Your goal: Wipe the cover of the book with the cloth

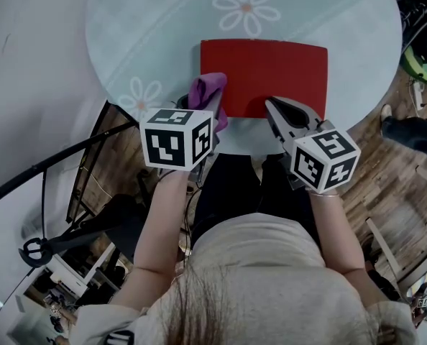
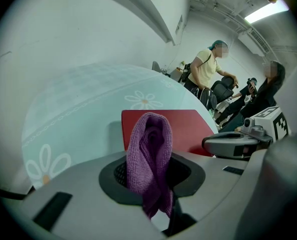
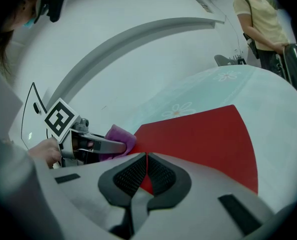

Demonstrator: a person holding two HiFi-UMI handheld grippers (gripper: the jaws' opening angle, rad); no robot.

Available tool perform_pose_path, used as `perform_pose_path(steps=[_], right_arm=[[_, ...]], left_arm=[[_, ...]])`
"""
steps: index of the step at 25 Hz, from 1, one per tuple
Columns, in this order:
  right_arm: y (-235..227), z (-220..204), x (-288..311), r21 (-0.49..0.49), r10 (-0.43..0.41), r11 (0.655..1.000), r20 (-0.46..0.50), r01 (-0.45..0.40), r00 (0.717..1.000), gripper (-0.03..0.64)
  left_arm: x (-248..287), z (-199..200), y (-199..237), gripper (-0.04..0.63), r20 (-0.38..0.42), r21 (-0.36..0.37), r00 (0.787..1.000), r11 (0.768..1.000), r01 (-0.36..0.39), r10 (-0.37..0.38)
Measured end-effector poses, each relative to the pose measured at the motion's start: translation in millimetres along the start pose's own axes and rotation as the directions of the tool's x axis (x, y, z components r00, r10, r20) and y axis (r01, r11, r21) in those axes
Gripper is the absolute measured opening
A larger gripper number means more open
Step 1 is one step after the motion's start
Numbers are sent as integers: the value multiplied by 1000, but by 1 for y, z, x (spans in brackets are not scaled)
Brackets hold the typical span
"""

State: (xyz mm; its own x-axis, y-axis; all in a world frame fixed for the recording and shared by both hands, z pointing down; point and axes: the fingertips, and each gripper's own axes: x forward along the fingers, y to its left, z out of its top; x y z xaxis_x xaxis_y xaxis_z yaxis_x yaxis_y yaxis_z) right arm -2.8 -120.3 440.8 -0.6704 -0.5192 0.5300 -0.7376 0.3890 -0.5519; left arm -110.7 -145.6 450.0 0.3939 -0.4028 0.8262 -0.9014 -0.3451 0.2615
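A red book [image 1: 264, 74] lies flat on the round pale-blue table [image 1: 149, 34], near its front edge. My left gripper [image 1: 203, 108] is shut on a folded purple cloth [image 1: 208, 90], which sticks up between the jaws at the book's near left corner. In the left gripper view the cloth [image 2: 149, 151] stands upright in my left gripper [image 2: 151, 179], with the book [image 2: 188, 126] just behind. My right gripper [image 1: 277, 106] is shut, its tip over the book's near edge. In the right gripper view my right gripper [image 3: 146, 171] has its pads together above the red cover [image 3: 208, 134].
The table's front edge runs just below both grippers. A black stand [image 1: 70, 157] slants at the left over the wooden floor [image 1: 393, 185]. Two people [image 2: 208, 69] and a chair are beyond the table's far side.
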Motion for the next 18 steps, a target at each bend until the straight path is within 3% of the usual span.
perform_pose_path(steps=[18], right_arm=[[-24,4,-28,5,23,1000,7,-23,1000,23]], left_arm=[[4,0,-19,110,-26,2,998,998,-61,61]])
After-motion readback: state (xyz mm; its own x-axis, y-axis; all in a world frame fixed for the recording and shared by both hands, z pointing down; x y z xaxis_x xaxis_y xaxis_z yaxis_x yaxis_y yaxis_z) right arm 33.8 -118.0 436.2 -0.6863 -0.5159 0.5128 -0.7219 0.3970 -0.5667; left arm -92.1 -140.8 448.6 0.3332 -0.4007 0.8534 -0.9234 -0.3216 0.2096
